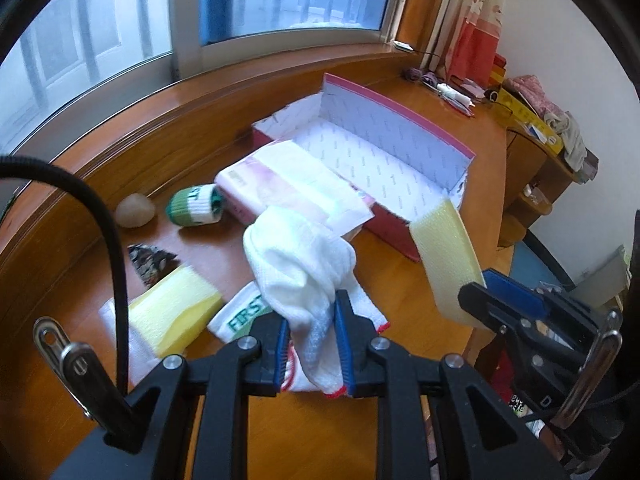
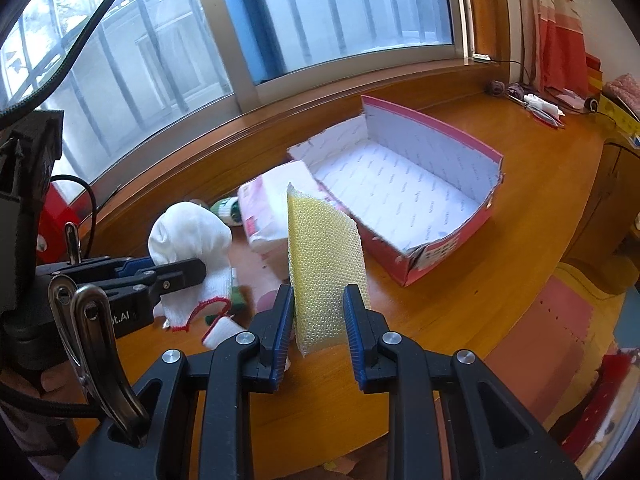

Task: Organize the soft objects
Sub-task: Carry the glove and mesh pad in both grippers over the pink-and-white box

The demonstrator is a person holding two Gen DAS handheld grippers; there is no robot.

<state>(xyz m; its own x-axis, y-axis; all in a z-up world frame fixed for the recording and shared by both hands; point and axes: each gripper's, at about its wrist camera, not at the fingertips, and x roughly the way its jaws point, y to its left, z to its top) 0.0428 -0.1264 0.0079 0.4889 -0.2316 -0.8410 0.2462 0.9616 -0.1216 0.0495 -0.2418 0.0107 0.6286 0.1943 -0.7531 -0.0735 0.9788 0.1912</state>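
Left claw (image 1: 311,340) clamped on a white cloth (image 1: 298,264), right claw (image 2: 319,330) pinching a yellow sponge (image 2: 324,256). Both lifted off the bench (image 2: 460,300), likely for dropping into the open box (image 2: 404,196) at one o'clock. Rolled sock (image 1: 195,205) left at ten o'clock.

You were working in a home, most likely a bedroom or living room. A wide wooden table (image 2: 460,292) ran under a big window (image 2: 328,16) with bars outside. A patterned red-and-cream curtain (image 1: 478,28) hung at the right end. Household odds and ends lay on the wood there: yarn balls (image 1: 412,74), folded cloth (image 1: 532,92) and a yellow box (image 1: 528,118). Coloured foam mats (image 2: 560,320) covered the floor. Socks (image 1: 194,204), a tissue pack (image 1: 280,184) and an open cardboard box (image 2: 420,188) sat on the table.
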